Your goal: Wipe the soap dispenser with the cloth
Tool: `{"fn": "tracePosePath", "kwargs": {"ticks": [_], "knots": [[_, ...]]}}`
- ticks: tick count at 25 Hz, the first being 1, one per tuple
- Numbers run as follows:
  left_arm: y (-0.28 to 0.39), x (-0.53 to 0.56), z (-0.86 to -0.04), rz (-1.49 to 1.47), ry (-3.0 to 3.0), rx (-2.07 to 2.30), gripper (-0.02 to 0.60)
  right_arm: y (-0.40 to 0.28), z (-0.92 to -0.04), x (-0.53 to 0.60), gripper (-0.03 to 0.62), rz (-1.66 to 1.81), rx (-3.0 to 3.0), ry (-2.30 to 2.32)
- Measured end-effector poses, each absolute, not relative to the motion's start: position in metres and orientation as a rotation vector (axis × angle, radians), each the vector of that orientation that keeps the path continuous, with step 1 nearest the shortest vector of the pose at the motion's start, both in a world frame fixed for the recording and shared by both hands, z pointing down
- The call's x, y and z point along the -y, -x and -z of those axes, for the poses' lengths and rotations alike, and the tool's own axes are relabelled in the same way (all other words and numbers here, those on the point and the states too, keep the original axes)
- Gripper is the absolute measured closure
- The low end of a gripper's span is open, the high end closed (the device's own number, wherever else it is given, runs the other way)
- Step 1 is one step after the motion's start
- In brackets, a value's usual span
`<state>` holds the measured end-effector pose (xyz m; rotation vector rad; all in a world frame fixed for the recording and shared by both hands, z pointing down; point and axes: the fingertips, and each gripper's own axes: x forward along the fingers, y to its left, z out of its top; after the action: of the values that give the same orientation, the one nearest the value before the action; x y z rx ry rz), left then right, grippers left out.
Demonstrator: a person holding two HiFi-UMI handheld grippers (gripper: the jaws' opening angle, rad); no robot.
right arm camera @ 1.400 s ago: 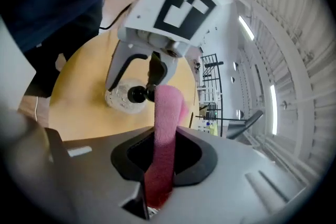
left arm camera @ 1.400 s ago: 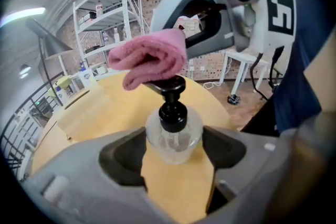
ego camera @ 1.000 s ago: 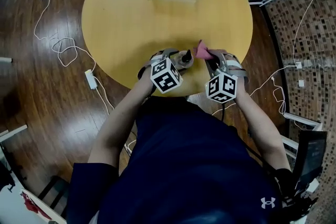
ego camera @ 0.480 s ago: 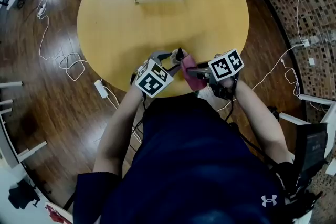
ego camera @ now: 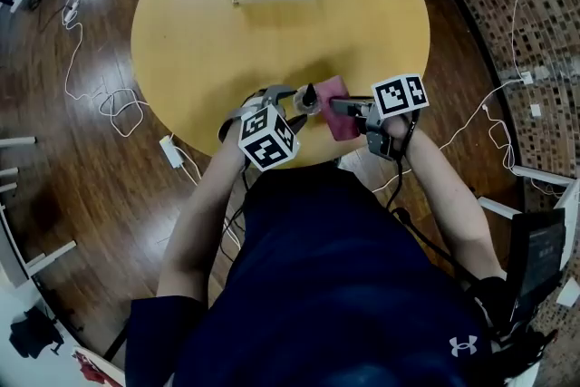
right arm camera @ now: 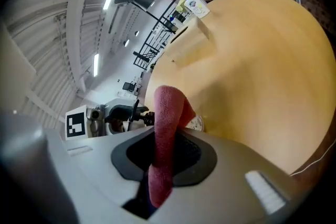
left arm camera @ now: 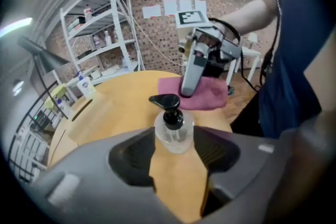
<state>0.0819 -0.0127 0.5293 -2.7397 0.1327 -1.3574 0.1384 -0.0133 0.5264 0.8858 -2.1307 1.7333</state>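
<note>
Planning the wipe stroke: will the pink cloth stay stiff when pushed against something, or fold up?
Likely floppy: the cloth curls over where it leaves the right gripper's shut jaws. Probably light, since a pinch on one edge holds it. Its fuzzy surface looks unlikely to slip.

Overhead, two close views; soap dispenser (left arm camera: 174,134) shared

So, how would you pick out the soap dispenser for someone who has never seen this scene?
Find the round yellow wooden table. At its near edge, just left of the pink cloth, stands the small clear soap dispenser: the only bottle at that edge, see-through with a black pump.
</note>
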Motion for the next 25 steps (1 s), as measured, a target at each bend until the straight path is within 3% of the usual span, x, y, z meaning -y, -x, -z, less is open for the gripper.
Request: {"fn": "tracePosePath", "kwargs": {"ticks": [4, 10, 13, 18, 25], "knots": [[-0.078, 0.010, -0.529, 1.383, 2.588, 0.003, 0.313, -0.153, -0.518, 0.014, 0.531, -1.483, 2.129, -0.999], [-0.091, 0.012, -0.514, 1.334, 2.765, -0.026, 0.368, -0.143, -0.508, 0.029, 0.533, -0.095, 1.908, -0.795], [-0.092, 0.012, -0.526, 1.378, 2.724, -0.079, 0.386, -0.122, -0.516, 0.018, 0.533, 0.395, 1.750, -0.562], [-0.091, 0.004, -0.524, 1.382, 2.765, -0.146, 0.399, -0.112, -0.528, -0.027, 0.534, 0.589, 1.738, -0.223], [-0.097, 0.017, -0.511, 1.339, 2.975, -0.499, 0.399, -0.138, -0.498, 0.043, 0.534, 0.820, 1.513, -0.534]]}}
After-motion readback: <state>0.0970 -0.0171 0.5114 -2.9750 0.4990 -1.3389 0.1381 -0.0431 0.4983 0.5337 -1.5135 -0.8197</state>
